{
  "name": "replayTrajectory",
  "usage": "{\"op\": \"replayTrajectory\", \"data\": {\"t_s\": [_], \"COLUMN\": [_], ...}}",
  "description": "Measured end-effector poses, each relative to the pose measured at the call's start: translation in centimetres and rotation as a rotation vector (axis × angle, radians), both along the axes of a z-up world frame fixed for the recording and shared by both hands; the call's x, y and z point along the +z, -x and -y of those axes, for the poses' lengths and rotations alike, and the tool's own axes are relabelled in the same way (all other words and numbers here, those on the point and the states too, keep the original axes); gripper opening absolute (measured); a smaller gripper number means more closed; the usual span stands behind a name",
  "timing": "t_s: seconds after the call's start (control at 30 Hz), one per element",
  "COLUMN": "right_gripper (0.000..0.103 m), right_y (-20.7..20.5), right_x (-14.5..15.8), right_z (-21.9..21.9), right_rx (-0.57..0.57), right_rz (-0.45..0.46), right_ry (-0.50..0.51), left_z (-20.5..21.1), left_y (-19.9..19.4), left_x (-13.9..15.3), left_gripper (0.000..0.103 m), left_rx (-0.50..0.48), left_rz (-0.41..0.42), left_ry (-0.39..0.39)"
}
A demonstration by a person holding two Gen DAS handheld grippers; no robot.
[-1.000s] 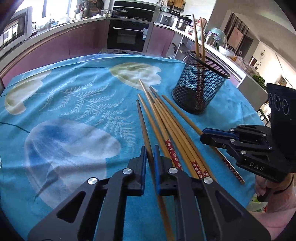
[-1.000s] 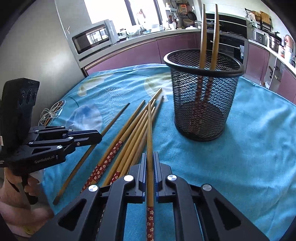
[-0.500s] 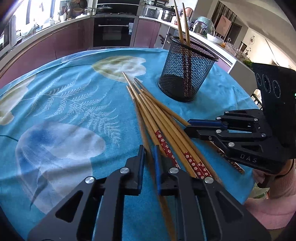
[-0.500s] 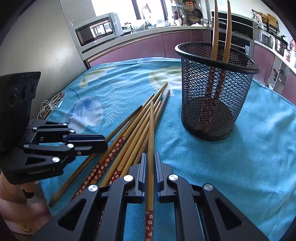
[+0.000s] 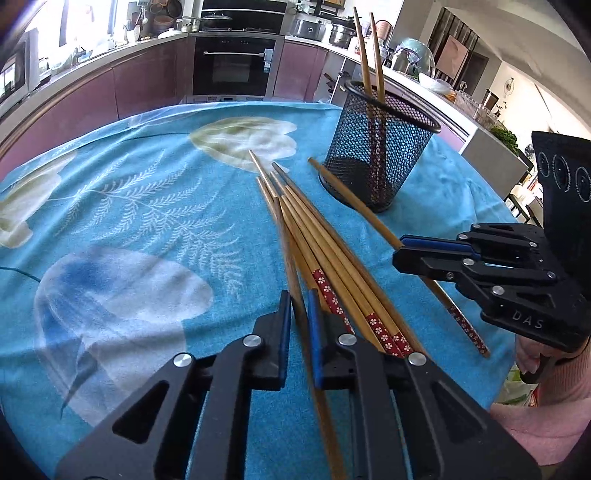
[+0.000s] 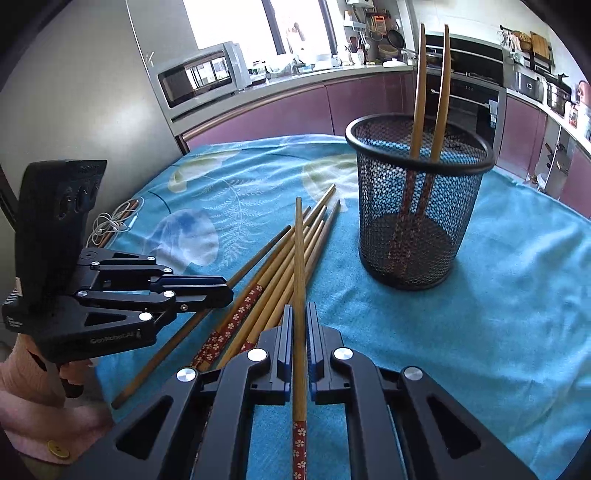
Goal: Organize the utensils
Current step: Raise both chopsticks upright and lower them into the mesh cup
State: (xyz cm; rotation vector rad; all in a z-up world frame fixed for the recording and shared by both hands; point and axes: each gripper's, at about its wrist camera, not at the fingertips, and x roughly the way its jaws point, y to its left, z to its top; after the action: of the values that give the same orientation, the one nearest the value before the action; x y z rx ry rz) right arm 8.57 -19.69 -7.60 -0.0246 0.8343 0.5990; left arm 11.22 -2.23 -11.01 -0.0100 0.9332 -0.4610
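Over chopsticks [image 5: 325,258]: both tools tilted down.

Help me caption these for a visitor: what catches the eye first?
The black mesh cup stands on the blue cloth with two chopsticks upright in it. Beside it lies a loose bundle of chopsticks. Each claw, left and right, is shut on one chopstick.

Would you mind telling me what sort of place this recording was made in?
Almost certainly a home kitchen. A built-in oven sits among purple cabinets, a microwave stands on the counter, and pots crowd the worktop. The work itself happens on a table under a blue floral cloth.
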Motion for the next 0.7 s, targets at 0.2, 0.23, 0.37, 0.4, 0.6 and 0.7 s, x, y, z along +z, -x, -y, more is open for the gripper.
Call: {"op": "replayTrajectory", "data": {"t_s": [0.2,0.23,0.37,0.4,0.6,0.7], "right_gripper": [0.006,0.006,0.006,0.006,0.006,0.006], "right_y": [0.8,0.9,1.4,1.5,1.5,1.5], "right_x": [2.0,2.4,4.0,4.3,6.0,6.6], "right_z": [1.2,1.4,2.4,2.6,3.9,4.5], "right_rx": [-0.010,-0.013,-0.028,-0.033,-0.054,-0.066], "right_rz": [0.055,0.065,0.104,0.113,0.160,0.181], "right_ry": [-0.040,-0.047,-0.076,-0.084,-0.122,-0.136], "left_z": [-0.8,-1.0,-1.6,-1.7,-2.3,-2.6], "left_y": [0.7,0.9,1.6,1.7,2.2,2.3], "left_x": [2.3,2.8,5.1,5.6,7.9,9.1], "left_gripper": [0.009,0.009,0.008,0.007,0.007,0.007], "left_rx": [-0.010,-0.012,-0.031,-0.037,-0.044,-0.046], "left_rz": [0.038,0.047,0.089,0.096,0.135,0.158], "left_ry": [0.052,0.060,0.120,0.138,0.197,0.221]}}
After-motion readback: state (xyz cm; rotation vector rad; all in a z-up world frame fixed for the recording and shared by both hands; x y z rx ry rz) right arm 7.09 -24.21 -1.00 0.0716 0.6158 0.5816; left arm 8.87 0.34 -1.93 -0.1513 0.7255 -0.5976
